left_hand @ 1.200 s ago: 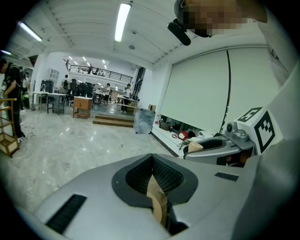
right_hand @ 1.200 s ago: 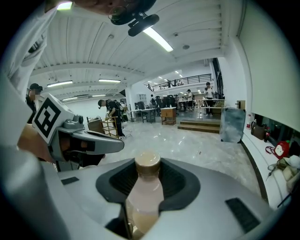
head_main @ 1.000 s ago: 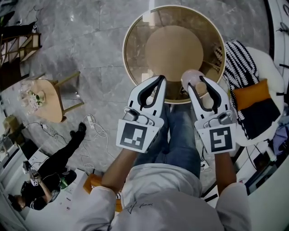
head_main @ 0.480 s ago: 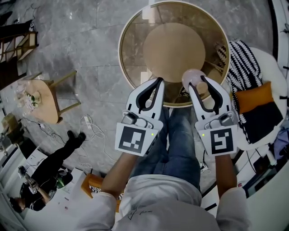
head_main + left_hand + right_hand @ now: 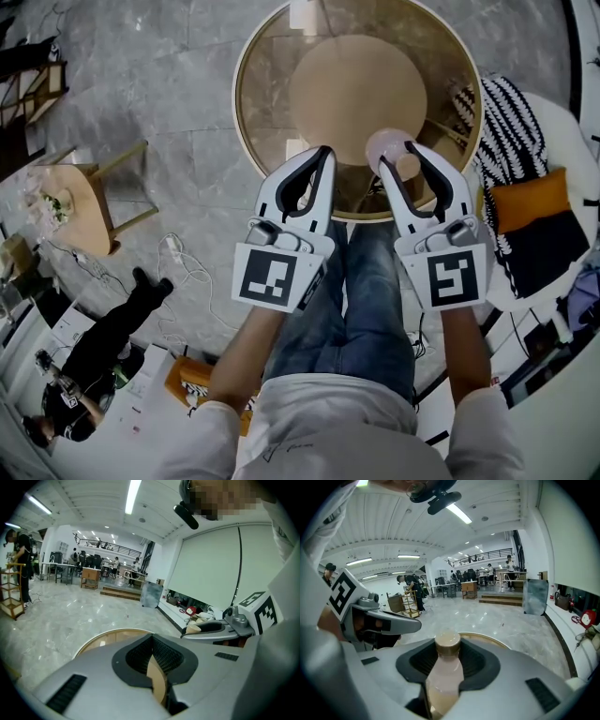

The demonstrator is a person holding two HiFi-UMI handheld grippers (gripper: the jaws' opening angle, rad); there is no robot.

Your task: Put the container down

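The container (image 5: 383,146) is a pale pink bottle with a tan cap. It stands upright between the jaws of my right gripper (image 5: 397,157), which is shut on it above the near rim of the round glass table (image 5: 246,122). In the right gripper view the bottle (image 5: 442,677) fills the gap in the right gripper (image 5: 447,649) and its cap pokes out past the pads. My left gripper (image 5: 322,153) hovers beside it over the same rim, shut with nothing in it. In the left gripper view the left gripper (image 5: 152,641) shows its tips together.
The table has a wooden rim and a round wooden disc (image 5: 356,86) under the glass. A white chair with a striped blanket (image 5: 511,131) and orange cushion (image 5: 532,202) stands at the right. A small wooden side table (image 5: 80,202) and floor cables (image 5: 187,267) lie left.
Both grippers have moved forward, farther over the table's near rim. The bottle has stayed in the right gripper's grip, and the left gripper has stayed shut.
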